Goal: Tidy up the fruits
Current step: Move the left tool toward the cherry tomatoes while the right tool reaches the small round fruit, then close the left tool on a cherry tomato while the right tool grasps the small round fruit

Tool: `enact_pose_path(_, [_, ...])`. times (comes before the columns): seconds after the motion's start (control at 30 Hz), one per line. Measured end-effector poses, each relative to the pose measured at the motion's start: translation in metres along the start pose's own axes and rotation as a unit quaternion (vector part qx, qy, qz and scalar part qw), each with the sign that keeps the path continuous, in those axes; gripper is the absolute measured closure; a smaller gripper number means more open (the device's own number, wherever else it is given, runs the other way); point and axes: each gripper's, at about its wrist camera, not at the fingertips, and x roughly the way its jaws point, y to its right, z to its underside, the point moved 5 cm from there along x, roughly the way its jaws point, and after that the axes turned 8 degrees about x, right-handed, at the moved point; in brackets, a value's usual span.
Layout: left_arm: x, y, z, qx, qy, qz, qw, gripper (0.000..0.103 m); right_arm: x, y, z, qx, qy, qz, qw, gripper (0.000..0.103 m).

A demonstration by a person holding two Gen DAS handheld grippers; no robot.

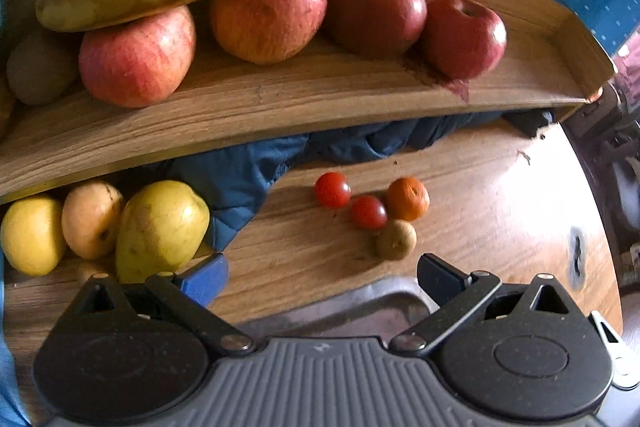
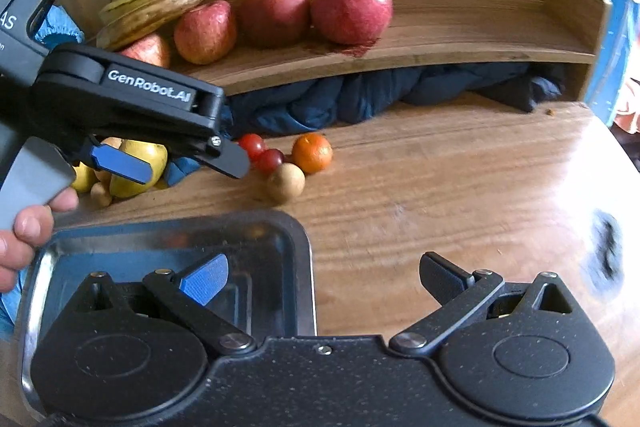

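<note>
Two handheld black grippers, each w/ one blue pad & one black pad.

Left gripper (image 2: pixel 192 165): matte black casing, white "GenRobot.AI" lettering on its side, small silver screw nr the finger hinge, grey handle just below the lettering, gripped by a hand (image 2: pixel 24 235); a fold of blue sleeve shows behind the casing. From its own cam (image 1: pixel 320 279): grey ribbed centre plate, two round black discs either side of the plate, silver rivets on black link bars. Right gripper (image 2: pixel 324 277): same layout, but centre plate is speckled black w/ one small screw; blue pad sits left of the plate, textured black pad right.
</note>
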Motion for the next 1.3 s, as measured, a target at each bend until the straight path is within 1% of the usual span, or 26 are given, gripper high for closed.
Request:
enact_pose_path(0.07, [0.003, -0.001, -0.004, -0.009, 0.003, 0.0, 1.0, 0.001, 0.008, -0.002, -0.006, -0.008, -0.002, -0.002, 1.0, 0.002])
enact_pose_path(0.17, [0.011, 0.002, -0.01, -0.013, 0.006, 0.001, 0.9999, 0.001, 0.018, -0.003, -0.016, -0.018, -0.003, -0.008, 1.0, 0.007])
enact_pose_path(0.23, [0.015, 0.005, -0.012, -0.012, 0.008, 0.004, 0.9999, 0.003, 0.023, -0.005, -0.021, -0.024, -0.002, -0.014, 1.0, 0.012])
enact_pose_path(0.33, [0.021, 0.011, -0.014, -0.011, 0.005, 0.013, 0.9998, 0.009, 0.03, -0.006, -0.027, -0.031, -0.001, -0.021, 0.999, 0.017])
enact_pose_path(0.5, [0.031, 0.015, -0.017, -0.016, 0.001, 0.024, 0.9996, 0.018, 0.041, -0.006, -0.032, -0.033, -0.008, -0.038, 0.999, 0.018])
enact_pose_path(0.63, [0.037, 0.013, -0.02, -0.031, -0.005, 0.028, 0.9991, 0.026, 0.048, -0.009, -0.034, -0.041, -0.014, -0.051, 0.998, 0.023])
enact_pose_path(0.73, [0.042, 0.011, -0.023, -0.04, -0.008, 0.035, 0.9985, 0.035, 0.053, -0.012, -0.036, -0.049, -0.017, -0.055, 0.997, 0.028])
enact_pose_path(0.8, [0.043, 0.01, -0.024, -0.044, -0.01, 0.041, 0.9981, 0.043, 0.056, -0.014, -0.037, -0.052, -0.02, -0.058, 0.997, 0.029])
enact_pose_path(0.9, [0.045, 0.009, -0.026, -0.05, -0.013, 0.05, 0.9974, 0.046, 0.06, -0.017, -0.039, -0.056, -0.02, -0.063, 0.996, 0.032])
enact_pose_path(1.03, [0.046, 0.008, -0.027, -0.056, -0.016, 0.061, 0.9965, 0.049, 0.062, -0.019, -0.041, -0.06, -0.017, -0.066, 0.996, 0.041])
enact_pose_path(1.2, [0.046, 0.008, -0.028, -0.057, -0.019, 0.071, 0.9957, 0.056, 0.064, -0.021, -0.043, -0.062, -0.015, -0.066, 0.996, 0.048])
enact_pose_path(1.3, [0.047, 0.009, -0.029, -0.057, -0.018, 0.074, 0.9954, 0.058, 0.062, -0.022, -0.043, -0.066, -0.015, -0.067, 0.995, 0.055])
